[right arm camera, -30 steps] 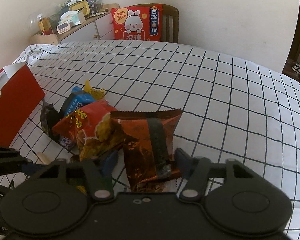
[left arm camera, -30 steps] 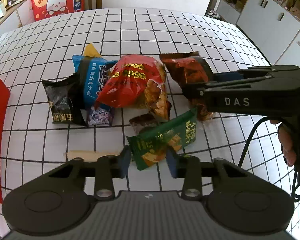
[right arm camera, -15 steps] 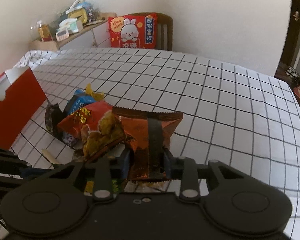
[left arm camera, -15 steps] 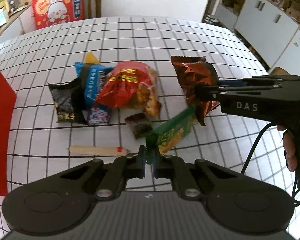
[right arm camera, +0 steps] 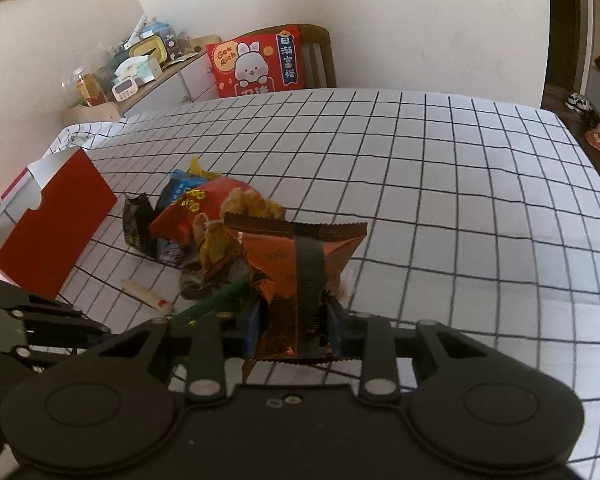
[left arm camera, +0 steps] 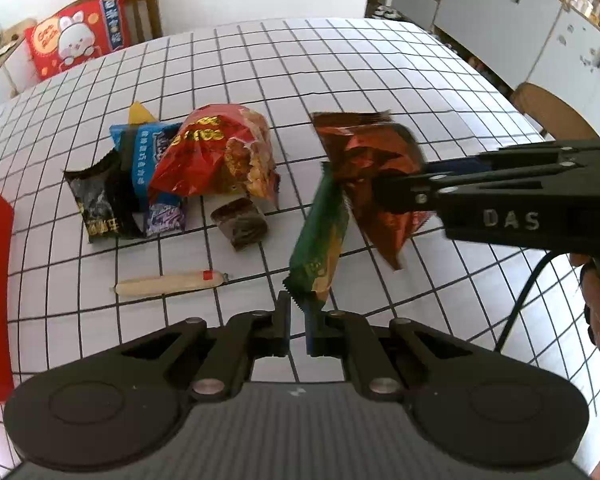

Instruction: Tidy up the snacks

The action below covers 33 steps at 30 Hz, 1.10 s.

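My left gripper [left arm camera: 298, 322] is shut on the end of a green snack packet [left arm camera: 320, 236] and holds it above the table. My right gripper [right arm camera: 294, 330] is shut on a brown-orange snack bag [right arm camera: 300, 264], also lifted; the bag shows in the left wrist view [left arm camera: 376, 172]. On the checked tablecloth [left arm camera: 340, 68] lie a red snack bag [left arm camera: 212, 152], a blue packet [left arm camera: 142, 152], a black packet [left arm camera: 100, 204], a small brown packet [left arm camera: 240, 224] and a pale sausage stick [left arm camera: 168, 284].
A red box [right arm camera: 56, 224] stands at the table's left side. A chair with a red rabbit cushion [right arm camera: 256, 64] is at the far edge. A cluttered sideboard [right arm camera: 140, 68] is beyond, and white cabinets [left arm camera: 520, 20] are to the right.
Both grippers closed on their packets and lifted them off the table. The green packet now hangs upright from my left gripper, and the brown-orange bag is raised in my right.
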### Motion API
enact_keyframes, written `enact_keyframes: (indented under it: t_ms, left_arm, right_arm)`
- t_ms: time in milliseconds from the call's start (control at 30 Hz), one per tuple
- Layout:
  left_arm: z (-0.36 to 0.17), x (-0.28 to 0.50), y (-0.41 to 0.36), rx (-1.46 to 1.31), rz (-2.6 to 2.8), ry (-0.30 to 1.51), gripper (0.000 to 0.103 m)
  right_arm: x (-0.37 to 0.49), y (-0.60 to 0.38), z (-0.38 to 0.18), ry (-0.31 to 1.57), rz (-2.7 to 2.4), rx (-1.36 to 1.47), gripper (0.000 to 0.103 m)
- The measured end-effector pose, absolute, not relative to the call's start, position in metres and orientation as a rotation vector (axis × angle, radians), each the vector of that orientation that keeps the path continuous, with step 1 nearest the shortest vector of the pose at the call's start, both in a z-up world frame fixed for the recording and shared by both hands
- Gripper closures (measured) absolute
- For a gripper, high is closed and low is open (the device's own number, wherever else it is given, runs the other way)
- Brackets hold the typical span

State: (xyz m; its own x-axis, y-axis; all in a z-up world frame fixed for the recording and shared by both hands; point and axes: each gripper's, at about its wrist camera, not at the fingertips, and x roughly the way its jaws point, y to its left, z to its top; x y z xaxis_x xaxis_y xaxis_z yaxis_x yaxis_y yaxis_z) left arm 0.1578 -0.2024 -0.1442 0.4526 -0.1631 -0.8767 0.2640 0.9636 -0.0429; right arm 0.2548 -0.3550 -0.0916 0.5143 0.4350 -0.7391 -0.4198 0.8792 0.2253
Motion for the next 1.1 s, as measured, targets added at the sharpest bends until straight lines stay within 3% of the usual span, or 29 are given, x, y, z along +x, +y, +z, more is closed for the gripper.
enact_keyframes:
  t_ms: [467,567,667,733,1100]
  left_arm:
    - [-0.155,0.158,-0.210,0.182,-0.406,1.122,0.093]
    - [-0.152,0.159,-0.203,0.149,-0.380,1.120,0.083]
    - [-0.146,0.160,-0.199,0.111,-0.362,1.100,0.058]
    - [-0.143,0.159,-0.200,0.091,-0.351,1.082,0.036]
    - [-0.156,0.186,-0.237,0.098,-0.167,1.086,0.034]
  right_arm:
    - [0.244,-0.357,-0.099,0.904,0.520,0.047,0.071]
    - [0.243,-0.360,-0.097,0.899,0.518,0.053,0.071]
    - [0.242,-0.364,-0.094,0.892,0.521,0.068,0.071]
    - [0.241,-0.366,-0.091,0.884,0.521,0.068,0.071]
    - [0.244,-0.397,-0.079,0.865,0.442,0.048,0.071]
